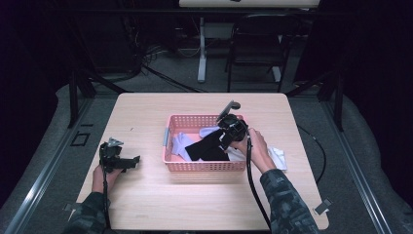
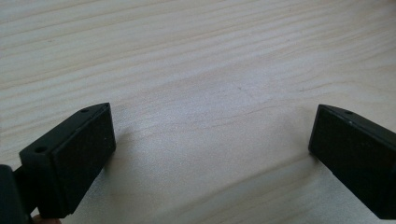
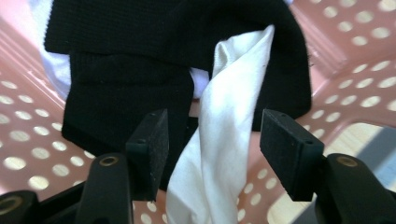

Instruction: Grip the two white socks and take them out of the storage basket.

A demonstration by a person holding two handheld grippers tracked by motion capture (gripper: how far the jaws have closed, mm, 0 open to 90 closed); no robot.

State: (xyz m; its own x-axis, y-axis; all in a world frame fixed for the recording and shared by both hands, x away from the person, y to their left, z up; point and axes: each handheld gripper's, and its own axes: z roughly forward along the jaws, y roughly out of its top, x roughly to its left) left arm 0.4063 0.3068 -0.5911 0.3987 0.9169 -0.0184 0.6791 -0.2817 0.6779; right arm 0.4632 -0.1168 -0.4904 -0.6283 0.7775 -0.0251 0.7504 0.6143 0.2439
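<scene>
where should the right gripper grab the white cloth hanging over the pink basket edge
Judging by its pose, grip the white cloth on the raised fold just inside the pink basket, coming from above. That ridge stands up between the right gripper pads, free of the black cloth beside it. The jaws are not yet pressing on it.

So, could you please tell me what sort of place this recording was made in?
Probably a lab or studio set up for recording: a light wooden table inside a dark metal frame, cables on the grey floor behind it, and a black chair beyond.
</scene>
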